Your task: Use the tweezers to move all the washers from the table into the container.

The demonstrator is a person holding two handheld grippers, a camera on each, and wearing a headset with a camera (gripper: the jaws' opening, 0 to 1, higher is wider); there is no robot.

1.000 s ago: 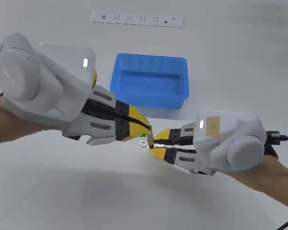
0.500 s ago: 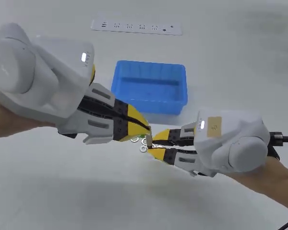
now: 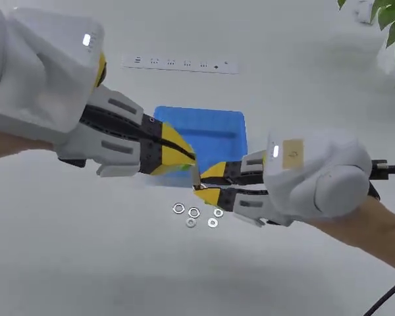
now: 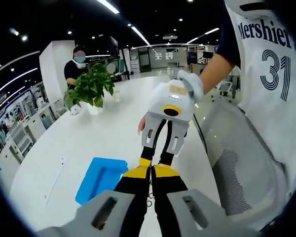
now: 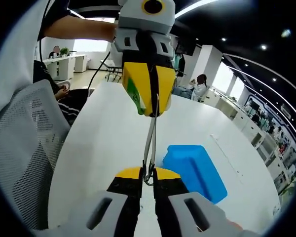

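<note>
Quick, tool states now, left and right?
left tool: shut on the tweezers.
right tool: shut on the same tweezers, near their tips.

Washers (image 3: pixel 194 212) before container (image 3: pixel 210 128), seemingly apart

Left gripper (image 5: pixel 149 106) grips tweezers (image 5: pixel 150 138); tips between right gripper (image 5: pixel 147 180) jaws; container (image 5: pixel 195 170) beside.

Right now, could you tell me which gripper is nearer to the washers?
Right, narrowly. The right gripper hangs just over the washers, from their right. The left gripper comes in from the left, higher up and more towards the container.
</note>
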